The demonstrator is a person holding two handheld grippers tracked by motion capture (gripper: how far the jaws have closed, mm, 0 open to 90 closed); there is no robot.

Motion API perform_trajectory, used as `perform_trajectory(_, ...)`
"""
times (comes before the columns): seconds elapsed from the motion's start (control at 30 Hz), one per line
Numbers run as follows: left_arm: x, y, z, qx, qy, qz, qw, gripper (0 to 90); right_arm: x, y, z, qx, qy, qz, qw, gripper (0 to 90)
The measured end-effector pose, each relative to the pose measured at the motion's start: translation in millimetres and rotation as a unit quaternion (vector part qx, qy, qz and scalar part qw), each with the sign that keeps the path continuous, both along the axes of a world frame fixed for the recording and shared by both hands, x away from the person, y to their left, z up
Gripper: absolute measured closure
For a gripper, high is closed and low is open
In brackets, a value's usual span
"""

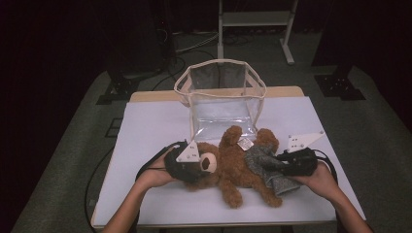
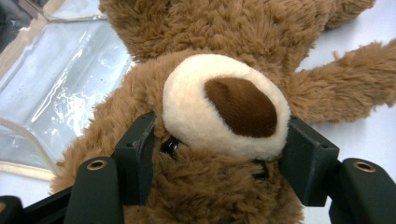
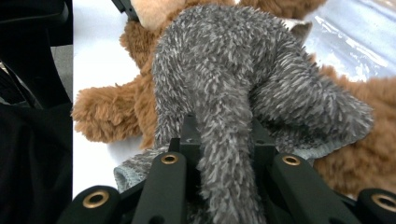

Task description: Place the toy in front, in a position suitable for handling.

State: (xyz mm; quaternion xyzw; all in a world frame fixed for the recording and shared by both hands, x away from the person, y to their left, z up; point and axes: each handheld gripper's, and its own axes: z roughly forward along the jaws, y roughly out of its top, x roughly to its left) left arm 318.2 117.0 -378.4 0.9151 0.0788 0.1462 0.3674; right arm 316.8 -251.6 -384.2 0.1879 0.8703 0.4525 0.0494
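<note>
The left gripper (image 2: 224,158) clamps the teddy bear's (image 1: 233,167) head, hiding its eyes. The bear lies on the table (image 1: 145,136) before the clear bag (image 1: 221,97). The right gripper (image 3: 224,149) pinches a fold of grey sock (image 3: 224,79), apparently pulled over one leg.

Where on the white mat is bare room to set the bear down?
Free: the mat left of the clear bag, the strip right of the bag, and the front edge below the teddy bear. Crowded: the middle, where bear, grey garment and both claws sit against the bag's mouth.
</note>
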Motion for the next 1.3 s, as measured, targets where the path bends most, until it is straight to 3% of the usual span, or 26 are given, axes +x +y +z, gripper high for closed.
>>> perform_trajectory(0.17, -4.9, 7.6, 3.4, -0.006, 0.017, -0.008, 0.9998, 36.3, -6.4, 3.1, -2.2, 0.005, 0.005, 0.01, 0.9999, 73.2)
perform_trajectory(0.37, -8.2, 14.2, 4.3, -0.002, 0.016, -0.011, 0.9998, 36.3, -13.9, 13.0, 5.2, 0.004, -0.004, 0.028, 0.9996, 73.2)
perform_trajectory(0.47, -8.1, 10.6, 4.2, 0.001, 0.008, -0.014, 0.9999, 36.0, -8.7, 20.4, 14.8, 0.011, -0.016, 0.031, 0.9993, 73.3)
perform_trajectory(0.67, -8.5, 11.5, 2.2, -0.005, 0.008, -0.015, 0.9998, 35.2, 10.3, 33.7, 24.7, -0.006, -0.027, 0.032, 0.9991, 73.2)
perform_trajectory(0.8, -7.9, 12.8, 0.5, -0.009, 0.008, -0.016, 0.9998, 35.2, 19.3, 26.0, 21.5, -0.016, -0.019, 0.018, 0.9995, 73.2)
perform_trajectory(1.03, -6.3, 10.0, 0.2, -0.006, 0.009, -0.019, 0.9998, 35.1, 18.3, -3.6, 6.4, -0.023, 0.005, -0.014, 0.9996, 73.2)
perform_trajectory(1.2, -5.6, 6.9, 0.8, 0.0, 0.007, -0.022, 0.9997, 35.0, 18.9, -3.1, 15.5, -0.019, -0.004, -0.013, 0.9997, 73.2)
perform_trajectory(1.3, -6.3, 6.3, 1.1, 0.007, 0.004, -0.028, 0.9996, 35.1, 30.4, 10.4, 29.4, -0.02, -0.018, -0.004, 0.9996, 73.2)
